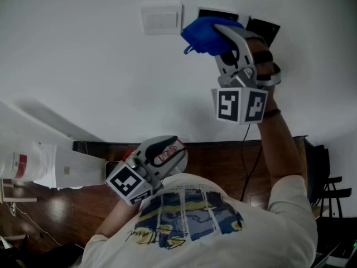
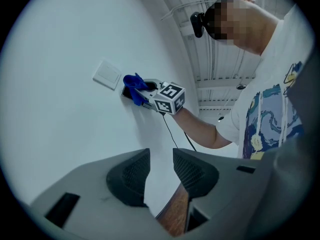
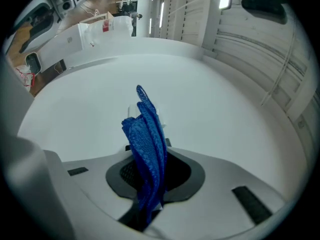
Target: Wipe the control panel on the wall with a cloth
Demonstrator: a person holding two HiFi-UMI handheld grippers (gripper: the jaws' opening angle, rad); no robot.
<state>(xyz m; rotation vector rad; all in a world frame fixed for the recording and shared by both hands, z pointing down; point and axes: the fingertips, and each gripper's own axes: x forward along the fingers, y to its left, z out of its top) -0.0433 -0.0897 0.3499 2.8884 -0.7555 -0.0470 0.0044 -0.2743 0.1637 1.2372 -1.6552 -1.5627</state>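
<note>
- The left tool [image 2: 160, 173] hangs low by the person's chest, well below the wall work. Its jaws are a little spread with nothing between them; only wall and wood show through the gap.
- A white switch plate [image 1: 162, 18] sits on the wall just left of the tip of the right tool [image 3: 150, 176].
- The blue cloth [image 1: 205, 35] is pinched between the right tool's jaws. It bunches out ahead of them toward the wall, though actual contact cannot be told for sure.
- The dark control panel [image 1: 266, 29] lies straight ahead of the right tool and runs on to its right, partly hidden behind the cloth.
- The right tool is far the nearer. The wipe looks to call for a sideways stroke to the right, away from the switch plate.
</note>
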